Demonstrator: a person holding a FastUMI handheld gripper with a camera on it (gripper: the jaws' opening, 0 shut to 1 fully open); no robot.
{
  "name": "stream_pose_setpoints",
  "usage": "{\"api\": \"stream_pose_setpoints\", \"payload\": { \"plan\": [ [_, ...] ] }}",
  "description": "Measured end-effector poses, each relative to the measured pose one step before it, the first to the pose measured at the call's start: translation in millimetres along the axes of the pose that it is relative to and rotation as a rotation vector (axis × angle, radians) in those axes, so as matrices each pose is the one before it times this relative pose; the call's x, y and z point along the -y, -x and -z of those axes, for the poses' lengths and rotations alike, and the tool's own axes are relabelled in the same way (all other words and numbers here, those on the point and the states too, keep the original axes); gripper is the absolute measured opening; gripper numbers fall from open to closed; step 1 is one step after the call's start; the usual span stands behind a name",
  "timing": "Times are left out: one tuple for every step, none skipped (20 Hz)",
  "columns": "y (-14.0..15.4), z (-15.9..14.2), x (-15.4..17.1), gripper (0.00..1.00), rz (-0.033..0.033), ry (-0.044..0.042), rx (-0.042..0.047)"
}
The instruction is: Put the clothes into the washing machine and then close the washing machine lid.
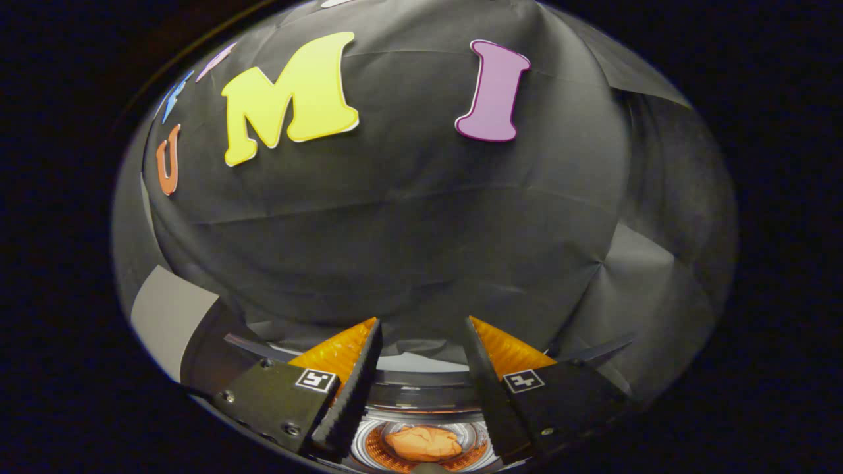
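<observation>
Gripper view looks mostly at the booth wall point(421, 217), a creased dark cloth that rises behind everything, so the camera is aimed nearly level rather than down into the work. Below it sits the washing machine point(421, 398), of which the curved rim of the top opening and the round drum beneath it are visible. A pale panel point(171, 316) stands off to the left of the machine; what it belongs to is unclear. Thin dark blades stick out on either side of the rim, possibly the raised lid point(253, 347), though I cannot say for sure.

Inside the drum lies the clothes point(423, 442), a crumpled orange bundle resting on the bottom, directly below the gap between the fingers. That placement suggests the loading step is done and the lid is what remains.

The gripper point(421, 368) hovers above the opening with its fingers spread wide and nothing between them, touching neither the rim nor the cloth. It seems held high and clear of the drum, tilted toward the back, likely to reach the lid next.
</observation>
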State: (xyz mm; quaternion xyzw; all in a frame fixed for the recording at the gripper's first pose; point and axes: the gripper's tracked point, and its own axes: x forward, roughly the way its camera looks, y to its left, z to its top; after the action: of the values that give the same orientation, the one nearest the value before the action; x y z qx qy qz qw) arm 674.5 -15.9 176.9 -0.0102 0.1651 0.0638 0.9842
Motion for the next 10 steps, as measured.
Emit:
{"api": "stream_pose_setpoints", "payload": {
  "plan": [
    [1.07, 2.18, -0.71, 0.78, 0.0001, -0.00286, -0.00326],
    [1.42, 0.89, -0.57, 0.79, 0.00342, -0.00153, -0.00285],
    [3.8, 3.04, 0.26, 0.79, 0.00411, 0.00181, 0.00039],
    [4.48, 1.69, 0.0, 0.79, 0.00187, 0.00138, 0.0095],
    [3.75, 1.03, -0.54, 0.79, -0.00041, 0.00368, 0.01457],
    [3.54, 0.01, -0.27, 0.79, -0.00041, 0.0037, 0.01467],
    [3.39, 1.93, 0.3, 0.79, 0.00088, 0.00158, 0.00784],
    [1.91, 2.56, 0.03, 0.79, 0.00259, -0.00078, 0.00043],
    [1.38, 1.36, -0.89, 0.79, 0.00315, -0.00334, 0.0014],
    [2.63, 1.44, -0.02, 0.79, 0.00171, -0.00078, 0.00442]
  ]
}}
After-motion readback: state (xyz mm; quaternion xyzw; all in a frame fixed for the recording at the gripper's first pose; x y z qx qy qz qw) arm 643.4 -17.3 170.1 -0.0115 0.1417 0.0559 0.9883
